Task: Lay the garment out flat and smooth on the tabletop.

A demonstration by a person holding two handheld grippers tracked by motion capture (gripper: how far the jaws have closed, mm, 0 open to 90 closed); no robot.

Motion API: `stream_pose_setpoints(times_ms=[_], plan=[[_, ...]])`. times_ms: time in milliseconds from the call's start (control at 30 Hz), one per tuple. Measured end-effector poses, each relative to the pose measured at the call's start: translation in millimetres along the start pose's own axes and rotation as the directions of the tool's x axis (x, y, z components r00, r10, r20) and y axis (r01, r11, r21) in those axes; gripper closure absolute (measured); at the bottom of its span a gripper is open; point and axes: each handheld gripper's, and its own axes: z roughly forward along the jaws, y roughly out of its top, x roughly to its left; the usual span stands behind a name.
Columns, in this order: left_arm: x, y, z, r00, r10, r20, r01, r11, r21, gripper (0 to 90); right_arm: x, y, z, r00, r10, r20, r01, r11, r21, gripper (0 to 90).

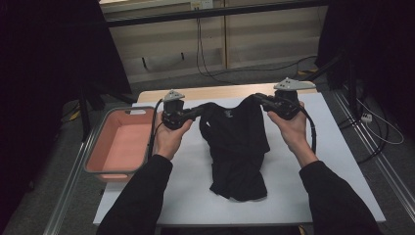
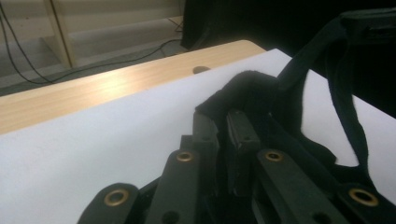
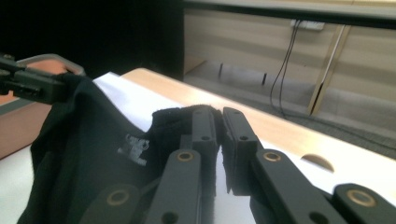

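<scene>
High view: a person's two hands, entering from the bottom of the frame, each hold a gripper up over a white table [image 1: 323, 161]. The left gripper [image 1: 193, 113] and the right gripper [image 1: 260, 100] sit in the upper middle of the picture, well apart, and each is clamped on a shoulder strap of a black tank top [image 1: 237, 147]. The garment seems to be held this way so that it hangs open and flat between the two grips, likely ready for spreading or folding. Its upper part is lifted, while its crumpled hem rests on the table at centre.

The top is plain black, soft and thin, with narrow straps and a deep neckline. In the right gripper view a small pale label [image 3: 133, 148] shows inside the neck.

At the left edge of the high view an empty pink bin [image 1: 117, 171] sits beside the table.
</scene>
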Motion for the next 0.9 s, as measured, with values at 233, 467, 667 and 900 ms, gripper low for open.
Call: stream_pose_setpoints(times_ms=[233,467,667,900], plan=[[9.5,18.2,7.6,0.9999,-0.011,-0.005,0.011,0.9995,-0.031,83.9,-14.4,13.2,13.1,0.9991,0.003,0.043,-0.004,1.0,0.013,84.3],[9.4,40.0,2.4,0.9998,-0.003,-0.02,0.001,0.9973,-0.074,83.9,-26.2,34.9,12.6,0.9949,0.01,0.101,-0.011,1.0,0.004,84.3],[12.9,54.9,4.3,0.998,0.034,-0.054,-0.038,0.9963,-0.077,83.9,-29.4,54.6,17.8,0.9935,-0.01,0.113,0.01,1.0,0.002,84.3],[25.1,38.0,27.0,0.9969,-0.01,-0.078,0.009,0.9999,-0.011,83.6,-37.0,38.1,38.1,0.9916,0.028,0.126,-0.035,0.998,0.047,84.1]])
